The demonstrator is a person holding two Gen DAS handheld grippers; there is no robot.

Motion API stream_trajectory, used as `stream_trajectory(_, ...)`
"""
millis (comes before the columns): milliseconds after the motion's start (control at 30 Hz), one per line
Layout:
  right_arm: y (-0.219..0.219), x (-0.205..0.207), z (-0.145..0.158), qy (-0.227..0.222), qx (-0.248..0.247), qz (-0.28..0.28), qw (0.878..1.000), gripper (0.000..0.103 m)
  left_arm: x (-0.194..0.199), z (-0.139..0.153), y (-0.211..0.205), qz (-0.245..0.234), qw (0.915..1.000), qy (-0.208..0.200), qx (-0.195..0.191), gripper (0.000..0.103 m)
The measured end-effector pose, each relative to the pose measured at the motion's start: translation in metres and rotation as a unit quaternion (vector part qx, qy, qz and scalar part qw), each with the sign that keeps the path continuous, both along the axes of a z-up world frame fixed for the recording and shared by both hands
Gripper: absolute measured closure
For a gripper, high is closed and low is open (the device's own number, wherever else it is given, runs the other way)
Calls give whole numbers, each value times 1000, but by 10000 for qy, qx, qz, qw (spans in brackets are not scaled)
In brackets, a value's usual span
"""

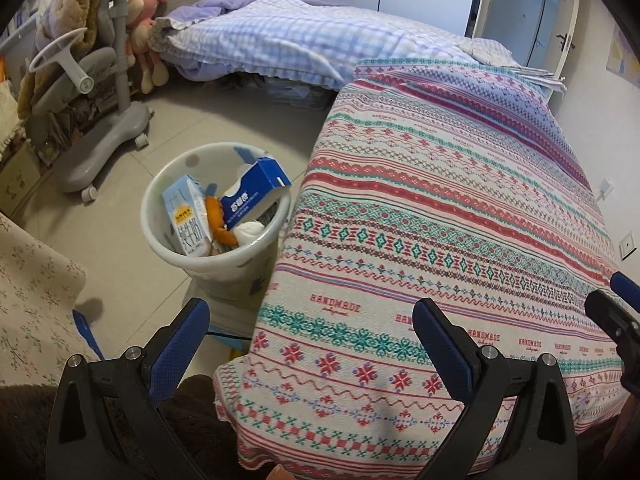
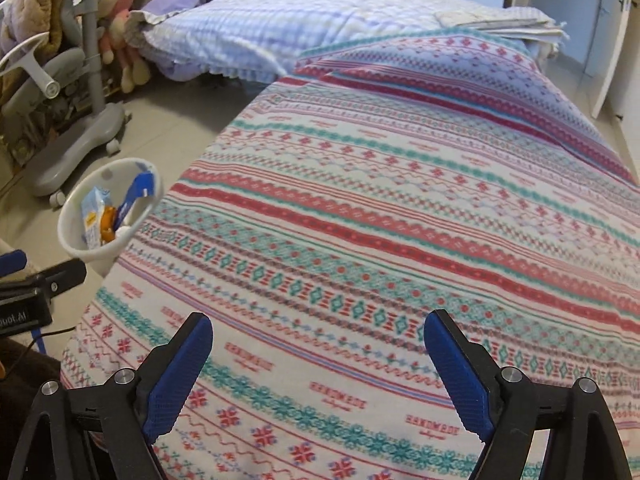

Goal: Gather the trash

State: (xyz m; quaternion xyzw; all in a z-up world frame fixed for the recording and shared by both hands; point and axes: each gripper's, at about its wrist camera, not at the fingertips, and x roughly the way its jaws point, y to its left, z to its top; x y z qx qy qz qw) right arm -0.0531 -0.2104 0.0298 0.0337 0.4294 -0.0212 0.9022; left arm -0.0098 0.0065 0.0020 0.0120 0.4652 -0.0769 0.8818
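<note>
Bedroom floor of pale grey tile on the left, where a round white plastic bin [image 1: 218,216] stands just beside the table, holding a blue cardboard tissue box [image 1: 256,192], a milk carton [image 1: 188,216] and orange peel. Woven patterned tablecloth [image 1: 440,220] fills the middle. Left gripper [image 1: 312,354] and right gripper [image 2: 318,376] hover, ribbed blue pads spread wide, grasping nothing.

Left hand-held gripper [image 1: 310,344] & right hand-held gripper [image 2: 318,364]: black plastic frames w/ silver round screws, two textured blue pads each. Partly visible white lettering on left body.
</note>
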Motion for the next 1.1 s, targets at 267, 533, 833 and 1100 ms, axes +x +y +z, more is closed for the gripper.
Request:
stream_trajectory(267, -5, -2, 6, -171, 62, -130, 9998, 13, -1, 4, -1, 51, 9999, -92, -83, 1)
stream_trajectory(533, -5, 1, 5, -162, 44, -103, 9998, 13, -2, 7, 5, 119, 9997, -141, -162, 1)
stream_trajectory(833, -6, 1, 3, -150, 70, -105, 9998, 13, -2, 10, 10, 126, 9995, -186, -223, 1)
stream_trajectory(1100, -6, 2, 3, -164, 71, -95, 9998, 13, -1, 11, 13, 128, 9994, -191, -267, 1)
